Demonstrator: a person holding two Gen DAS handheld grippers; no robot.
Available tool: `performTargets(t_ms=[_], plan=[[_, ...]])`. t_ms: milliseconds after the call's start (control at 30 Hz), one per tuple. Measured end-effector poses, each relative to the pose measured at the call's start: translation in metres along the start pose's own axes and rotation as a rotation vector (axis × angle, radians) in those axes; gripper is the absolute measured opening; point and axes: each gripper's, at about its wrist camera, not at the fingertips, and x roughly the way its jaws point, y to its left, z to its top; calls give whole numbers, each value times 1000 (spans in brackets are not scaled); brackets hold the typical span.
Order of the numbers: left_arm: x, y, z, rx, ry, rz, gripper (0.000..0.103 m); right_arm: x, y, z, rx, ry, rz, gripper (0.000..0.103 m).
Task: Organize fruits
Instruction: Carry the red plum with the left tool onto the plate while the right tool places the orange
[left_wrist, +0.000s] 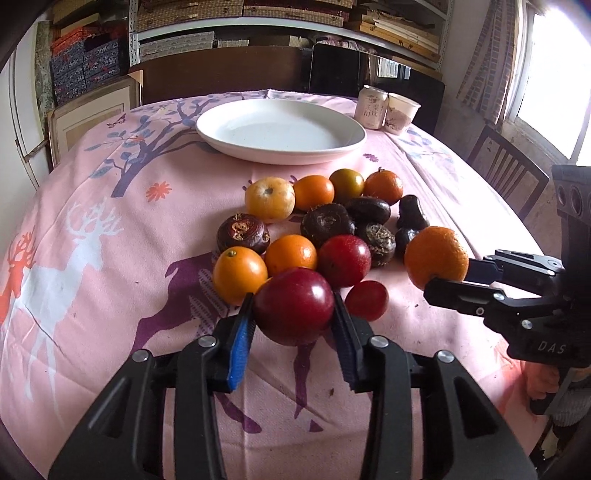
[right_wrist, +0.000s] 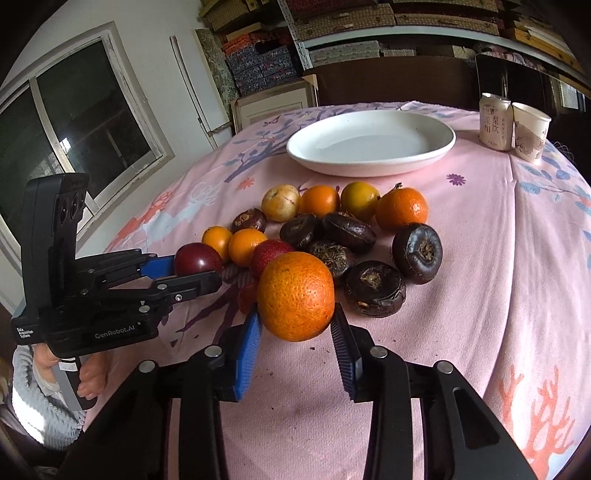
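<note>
My left gripper (left_wrist: 293, 314) is shut on a dark red plum (left_wrist: 293, 304) at the near edge of the fruit pile; it also shows in the right wrist view (right_wrist: 197, 260). My right gripper (right_wrist: 295, 314) is shut on a large orange (right_wrist: 295, 295), also seen in the left wrist view (left_wrist: 436, 257) at the pile's right side. Small oranges (left_wrist: 239, 275), red plums (left_wrist: 344, 260) and dark water chestnuts (left_wrist: 327, 223) lie clustered on the pink tablecloth (left_wrist: 110, 258). An empty white plate (left_wrist: 280, 131) sits beyond the pile.
A drink can (left_wrist: 371, 107) and a paper cup (left_wrist: 400, 112) stand at the far right of the table. A wooden chair (left_wrist: 506, 173) is at the right edge. Shelves with boxes (left_wrist: 88, 62) fill the back wall.
</note>
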Motion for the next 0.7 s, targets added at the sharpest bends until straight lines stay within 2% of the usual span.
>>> performTargets(t_ms=[133,300,500,700], plan=[[-8,5,31,-11,-50,20,39,-12,-11,26,31,-49,-21,38],[3,12,89,-35,-102,39,39,-9,-27,82,62,-118,-58,38],[57,23,139,-70,-46,23,39,48,-51,127,92,-79,-112,38],[101,35,147,-87,33,21,40,88,-72,145,109,-38,-146,41]])
